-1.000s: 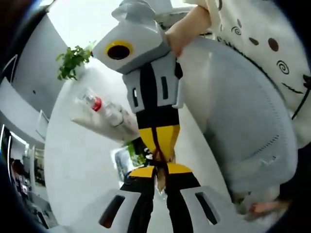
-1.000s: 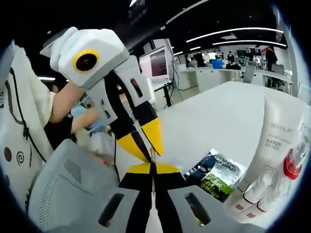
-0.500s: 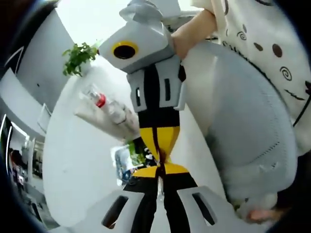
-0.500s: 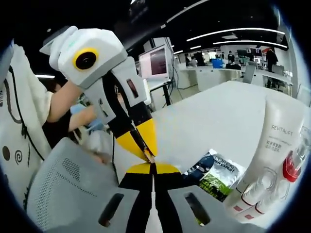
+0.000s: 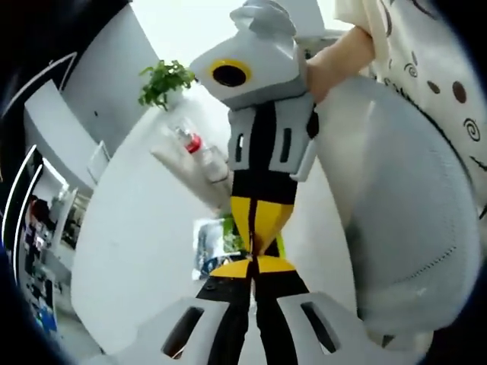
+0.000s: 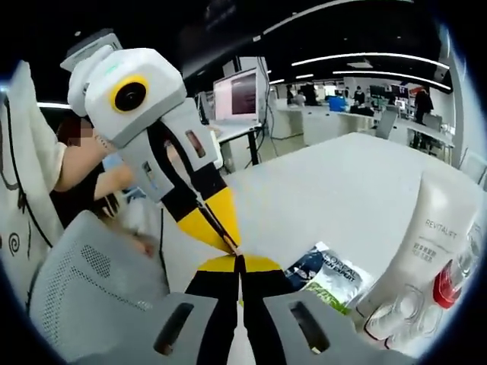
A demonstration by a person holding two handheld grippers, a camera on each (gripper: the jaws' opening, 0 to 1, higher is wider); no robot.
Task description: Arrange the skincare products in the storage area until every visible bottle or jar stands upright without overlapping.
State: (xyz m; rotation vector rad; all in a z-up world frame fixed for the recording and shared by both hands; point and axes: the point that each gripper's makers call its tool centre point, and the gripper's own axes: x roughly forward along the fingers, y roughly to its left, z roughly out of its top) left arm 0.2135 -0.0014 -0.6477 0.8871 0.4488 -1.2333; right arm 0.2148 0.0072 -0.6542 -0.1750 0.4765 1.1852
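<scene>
In the left gripper view, my left gripper (image 5: 253, 268) had its jaws together, tip to tip with my right gripper (image 5: 257, 242); the green-and-blue foil sachet (image 5: 214, 243) lay just left.

In the right gripper view, my right gripper (image 6: 239, 266), jaws together, met the left gripper (image 6: 230, 247); the white plastic tube (image 6: 420, 247) stood far right on the white table (image 6: 335, 182).

The white tube (image 6: 432, 245) in the right gripper view reads "REVITALIFT". The dark-and-green sachet (image 6: 332, 275) beside it carries lettering too blurred to read.
</scene>
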